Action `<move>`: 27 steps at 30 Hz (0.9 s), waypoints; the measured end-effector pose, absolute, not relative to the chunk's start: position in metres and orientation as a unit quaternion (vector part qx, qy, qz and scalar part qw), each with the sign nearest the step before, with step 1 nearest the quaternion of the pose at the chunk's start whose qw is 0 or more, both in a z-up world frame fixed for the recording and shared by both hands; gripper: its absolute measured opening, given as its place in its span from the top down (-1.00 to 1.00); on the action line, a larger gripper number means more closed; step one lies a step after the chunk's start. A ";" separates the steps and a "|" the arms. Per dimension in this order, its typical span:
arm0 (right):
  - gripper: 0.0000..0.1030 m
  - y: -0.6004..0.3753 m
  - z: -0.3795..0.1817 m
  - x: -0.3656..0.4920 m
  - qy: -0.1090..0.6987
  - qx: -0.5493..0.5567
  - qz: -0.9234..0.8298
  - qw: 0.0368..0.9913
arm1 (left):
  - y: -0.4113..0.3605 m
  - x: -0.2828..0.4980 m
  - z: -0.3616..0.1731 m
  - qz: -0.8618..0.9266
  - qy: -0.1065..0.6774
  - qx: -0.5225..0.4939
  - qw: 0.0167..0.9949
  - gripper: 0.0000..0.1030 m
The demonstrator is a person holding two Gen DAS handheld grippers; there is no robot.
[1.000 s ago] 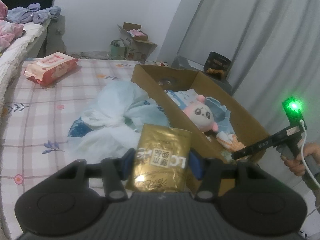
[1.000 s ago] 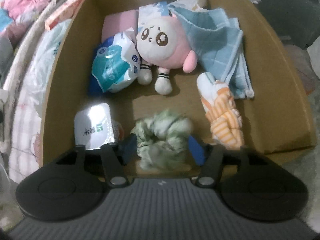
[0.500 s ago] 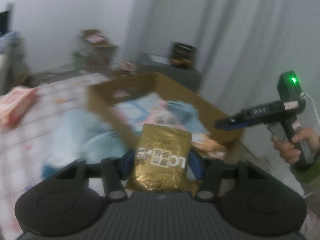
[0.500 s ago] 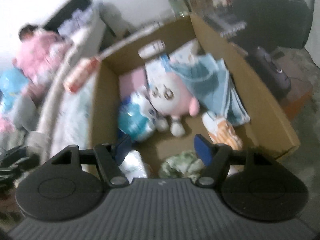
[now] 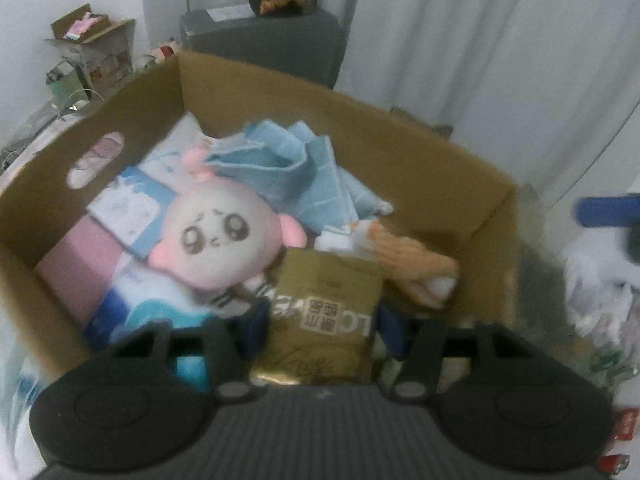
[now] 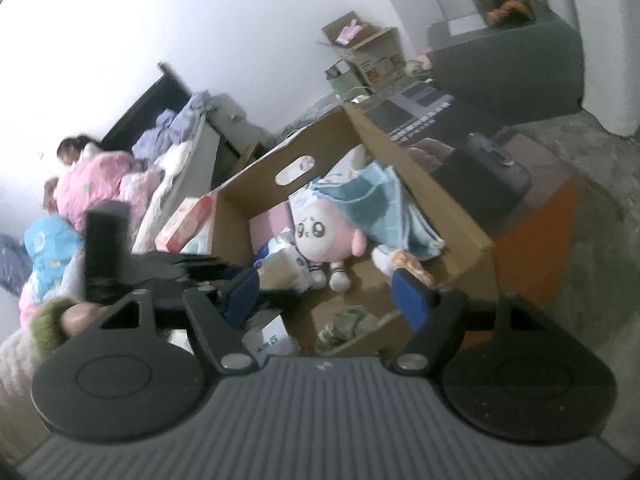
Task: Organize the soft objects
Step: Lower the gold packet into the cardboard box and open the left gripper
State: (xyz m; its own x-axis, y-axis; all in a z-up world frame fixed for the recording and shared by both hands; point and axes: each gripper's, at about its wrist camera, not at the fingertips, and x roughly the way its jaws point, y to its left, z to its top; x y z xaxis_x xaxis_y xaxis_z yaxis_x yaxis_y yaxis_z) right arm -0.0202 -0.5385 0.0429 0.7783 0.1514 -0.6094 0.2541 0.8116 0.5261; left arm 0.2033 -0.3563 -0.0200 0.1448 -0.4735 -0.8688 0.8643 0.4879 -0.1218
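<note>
I am looking down into a large open cardboard box (image 5: 420, 128) that stands on the floor beside a bed (image 6: 168, 168) piled with clothes. It already holds soft things: a folded blue towel (image 5: 304, 168), a pink plush doll (image 5: 216, 240) lying face up, a pink pack (image 5: 80, 268) against the left wall, an orange-and-white knitted piece (image 5: 416, 268), and a green scrunchie (image 6: 348, 322) on the box floor near the front wall.

My left gripper (image 5: 320, 322) is clamped on a gold foil pouch (image 5: 324, 320), pads pressing both side edges. The pouch stands upright between the fingers, its long axis running away from the camera, and it hangs over the near end of the box, just in front of the doll's feet. The free floor lies straight below and slightly ahead, so I judge this hand needs only to lower and let go.

My right gripper (image 6: 328, 292) is empty, its jaws opening wider, held above the near corner of the box.
</note>
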 end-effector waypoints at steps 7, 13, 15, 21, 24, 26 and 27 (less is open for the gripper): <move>-0.42 -0.553 0.022 -0.039 0.325 0.343 -0.048 0.880 | -0.389 0.217 -0.061 -0.430 0.501 0.249 0.708 -0.13; -0.43 -0.557 0.011 -0.046 0.323 0.359 -0.052 0.874 | -0.387 0.210 -0.047 -0.431 0.468 0.254 0.729 -0.46; -0.43 -0.557 0.007 -0.047 0.322 0.367 -0.051 0.871 | -0.382 0.207 -0.039 -0.427 0.469 0.250 0.731 -0.50; -0.47 -0.540 0.004 -0.053 0.306 0.361 -0.055 0.879 | -0.341 0.186 0.011 -0.425 0.423 0.224 0.769 -0.50; -0.52 -0.528 0.006 -0.059 0.287 0.351 -0.064 0.889 | -0.303 0.166 0.042 -0.424 0.392 0.187 0.795 -0.64; -0.56 -0.517 0.005 -0.062 0.272 0.349 -0.066 0.894 | -0.276 0.151 0.058 -0.413 0.375 0.160 0.815 -0.75; -0.59 -0.511 0.005 -0.064 0.268 0.346 -0.064 0.897 | -0.263 0.145 0.063 -0.404 0.368 0.151 0.824 -0.77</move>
State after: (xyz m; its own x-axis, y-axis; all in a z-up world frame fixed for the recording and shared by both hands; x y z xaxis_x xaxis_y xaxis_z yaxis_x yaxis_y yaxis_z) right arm -0.0635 -0.5112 0.0047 0.8484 0.0702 -0.5247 0.3008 0.7518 0.5868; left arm 0.1449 -0.2632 0.0634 0.4021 -0.5548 -0.7283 0.7766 0.6281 -0.0497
